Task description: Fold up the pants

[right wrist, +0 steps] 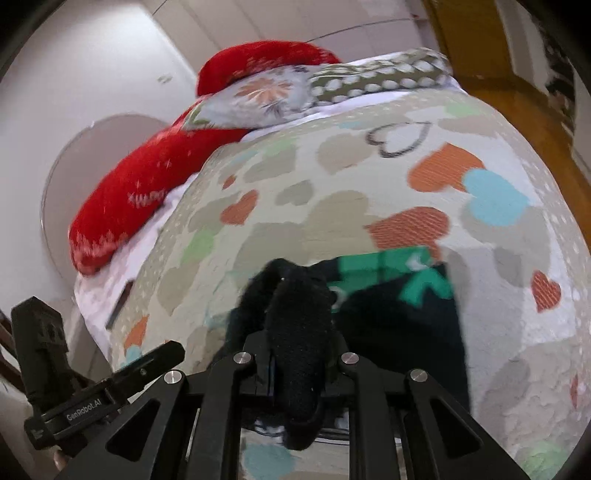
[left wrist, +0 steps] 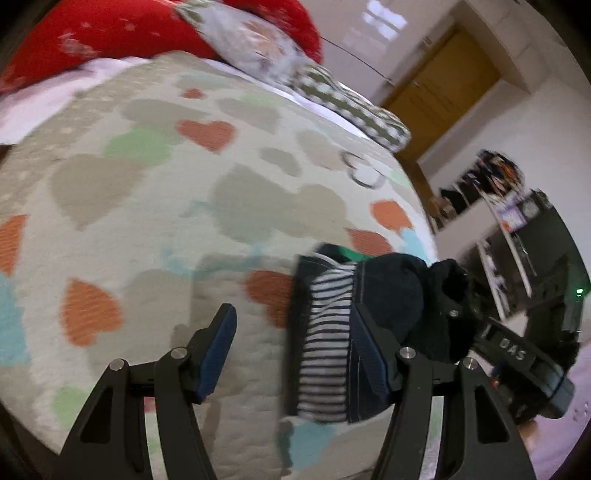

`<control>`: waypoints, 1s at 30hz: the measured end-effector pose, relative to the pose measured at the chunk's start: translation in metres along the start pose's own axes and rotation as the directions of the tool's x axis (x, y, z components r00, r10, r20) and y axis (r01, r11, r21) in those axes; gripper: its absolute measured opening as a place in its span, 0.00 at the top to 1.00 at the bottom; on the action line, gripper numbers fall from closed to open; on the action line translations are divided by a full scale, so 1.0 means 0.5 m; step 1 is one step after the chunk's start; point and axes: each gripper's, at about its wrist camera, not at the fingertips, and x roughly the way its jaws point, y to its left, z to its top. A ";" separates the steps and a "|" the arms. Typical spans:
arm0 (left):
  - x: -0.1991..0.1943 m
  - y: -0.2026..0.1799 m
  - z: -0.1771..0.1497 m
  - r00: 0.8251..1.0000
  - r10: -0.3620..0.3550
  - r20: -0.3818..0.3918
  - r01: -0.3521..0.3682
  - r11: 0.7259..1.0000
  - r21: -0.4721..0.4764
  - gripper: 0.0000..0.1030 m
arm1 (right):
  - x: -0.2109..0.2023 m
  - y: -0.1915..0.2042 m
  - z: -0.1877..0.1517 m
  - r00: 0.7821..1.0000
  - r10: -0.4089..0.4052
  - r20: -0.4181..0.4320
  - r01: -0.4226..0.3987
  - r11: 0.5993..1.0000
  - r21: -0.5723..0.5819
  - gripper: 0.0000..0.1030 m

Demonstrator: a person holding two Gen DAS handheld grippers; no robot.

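The dark navy pants [left wrist: 402, 295] with a striped lining [left wrist: 325, 332] and a green print [right wrist: 406, 273] hang bunched above the heart-patterned bedspread [left wrist: 166, 206]. My left gripper [left wrist: 291, 350] is open; its right finger sits against the hanging fabric, the left finger is free. My right gripper [right wrist: 299, 365] is shut on a bunched fold of the pants [right wrist: 295, 317], which drape down to its right. In the left wrist view the right gripper's body [left wrist: 517, 354] shows behind the fabric. In the right wrist view the left gripper's body [right wrist: 74, 387] shows at lower left.
Red blanket [left wrist: 110, 29] and patterned pillows [left wrist: 258, 48] lie at the head of the bed. A wooden door [left wrist: 443, 85] and a cluttered shelf unit [left wrist: 517, 221] stand past the bed's right edge. A round white headboard [right wrist: 92, 155] is at the far left.
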 end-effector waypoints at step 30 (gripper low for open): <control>0.231 -0.110 0.007 0.976 0.056 -0.210 -0.034 0.994 0.108 0.19 | -0.021 -0.239 -0.050 0.999 -0.013 0.044 0.001 0.963 0.269 0.73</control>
